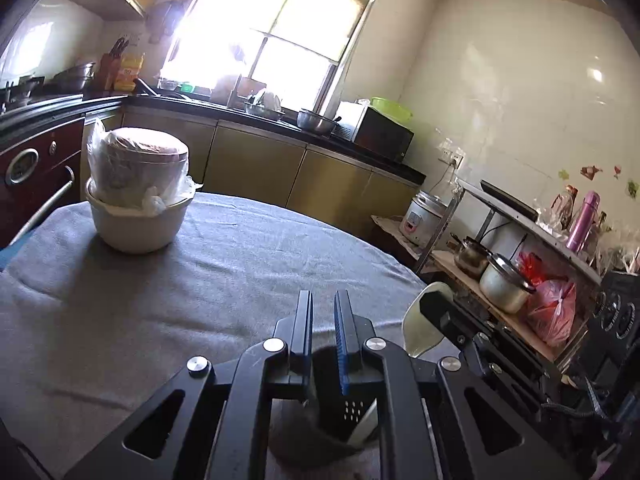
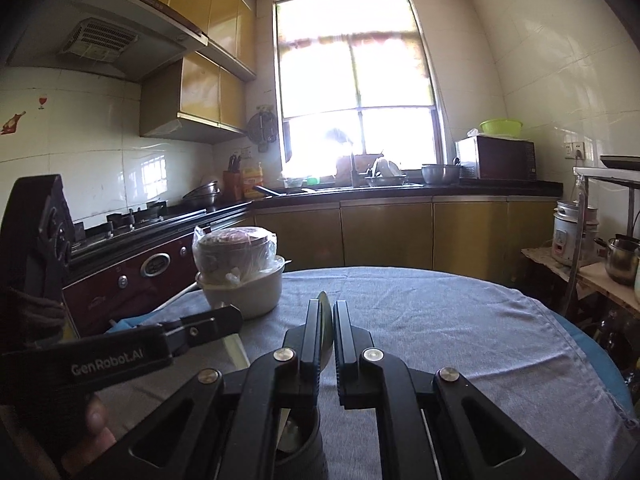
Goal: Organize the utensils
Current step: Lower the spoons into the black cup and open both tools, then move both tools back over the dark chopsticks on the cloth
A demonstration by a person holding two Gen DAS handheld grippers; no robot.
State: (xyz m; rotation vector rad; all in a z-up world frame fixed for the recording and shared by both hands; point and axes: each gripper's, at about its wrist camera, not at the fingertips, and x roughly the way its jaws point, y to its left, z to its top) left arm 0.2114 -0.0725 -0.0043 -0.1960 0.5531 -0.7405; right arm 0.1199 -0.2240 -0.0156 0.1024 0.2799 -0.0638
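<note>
Right gripper (image 2: 327, 320) pinched a spoon (image 2: 325, 322) above the holder (image 2: 298, 446); left gripper (image 1: 324, 320) nearly shut, probably gripping a utensil for sorting.

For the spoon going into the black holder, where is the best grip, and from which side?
At the neck below the bowl, from above: the spoon stands bowl-up and edge-on between the fingers of the right gripper, handle pointing down toward the black holder.

Reads "GenRobot.AI" in pale letters along the black body of the left gripper (image 2: 208, 326), seen from the right wrist. Nothing else legible.
</note>
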